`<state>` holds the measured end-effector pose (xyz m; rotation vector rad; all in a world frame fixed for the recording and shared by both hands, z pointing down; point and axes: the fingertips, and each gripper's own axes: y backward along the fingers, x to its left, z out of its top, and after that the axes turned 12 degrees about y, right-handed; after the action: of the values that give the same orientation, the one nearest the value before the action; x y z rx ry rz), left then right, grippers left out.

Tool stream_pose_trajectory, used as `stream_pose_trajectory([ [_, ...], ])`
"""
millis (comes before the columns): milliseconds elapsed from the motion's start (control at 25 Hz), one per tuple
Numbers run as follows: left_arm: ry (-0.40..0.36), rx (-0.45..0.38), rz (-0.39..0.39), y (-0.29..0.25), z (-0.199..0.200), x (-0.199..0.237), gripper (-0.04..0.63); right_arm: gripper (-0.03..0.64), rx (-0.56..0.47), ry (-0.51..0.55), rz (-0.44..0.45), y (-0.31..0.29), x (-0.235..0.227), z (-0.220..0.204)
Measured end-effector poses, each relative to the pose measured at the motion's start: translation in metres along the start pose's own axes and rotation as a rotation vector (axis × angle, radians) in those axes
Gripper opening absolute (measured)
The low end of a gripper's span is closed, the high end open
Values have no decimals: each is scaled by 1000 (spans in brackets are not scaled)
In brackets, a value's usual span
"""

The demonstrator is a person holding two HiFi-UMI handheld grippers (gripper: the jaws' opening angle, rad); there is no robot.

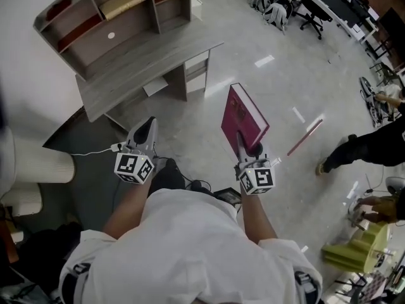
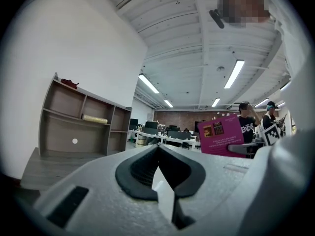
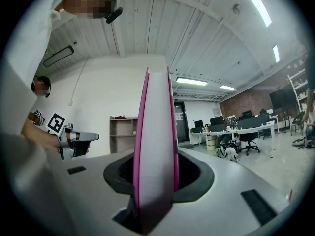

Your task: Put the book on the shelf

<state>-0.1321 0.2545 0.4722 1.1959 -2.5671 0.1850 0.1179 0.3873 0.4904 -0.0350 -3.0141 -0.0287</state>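
Note:
A magenta book (image 1: 243, 116) stands upright over the floor, its lower edge clamped in my right gripper (image 1: 240, 138). In the right gripper view the book (image 3: 155, 146) rises edge-on between the dark pads, with pale pages between pink covers. My left gripper (image 1: 149, 126) hangs to the left of it, shut and holding nothing; its pads (image 2: 142, 163) meet at the tip. The grey wooden shelf (image 1: 114, 11) sits on a desk (image 1: 145, 62) ahead and to the left. From the left gripper view the shelf (image 2: 78, 122) is at left and the book (image 2: 226, 134) at right.
A yellowish flat thing (image 1: 120, 4) and red items lie in the shelf's compartments. A person in dark clothes (image 1: 357, 147) crouches at right near a red rod (image 1: 305, 137) on the floor. Office chairs and desks (image 1: 310, 5) stand at the far right. A white ribbed cylinder (image 1: 38, 160) is at left.

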Motion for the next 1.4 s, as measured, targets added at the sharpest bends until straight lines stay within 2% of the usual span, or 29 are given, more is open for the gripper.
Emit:
stream_pose_trajectory([
  [400, 32, -32, 13, -30, 9, 26, 15, 141, -18, 3, 34, -40, -5, 4],
  [720, 78, -39, 6, -84, 2, 73, 15, 141, -17, 9, 57, -111, -16, -2],
  [840, 103, -42, 8, -111, 0, 98, 15, 141, -11, 13, 64, -148, -22, -9],
  [1040, 96, -33, 11, -172, 16, 149, 15, 141, -4, 21, 58, -228, -35, -12],
  [1400, 52, -1, -27, -285, 50, 231, 15, 141, 10, 13, 69, -381, -53, -18],
])
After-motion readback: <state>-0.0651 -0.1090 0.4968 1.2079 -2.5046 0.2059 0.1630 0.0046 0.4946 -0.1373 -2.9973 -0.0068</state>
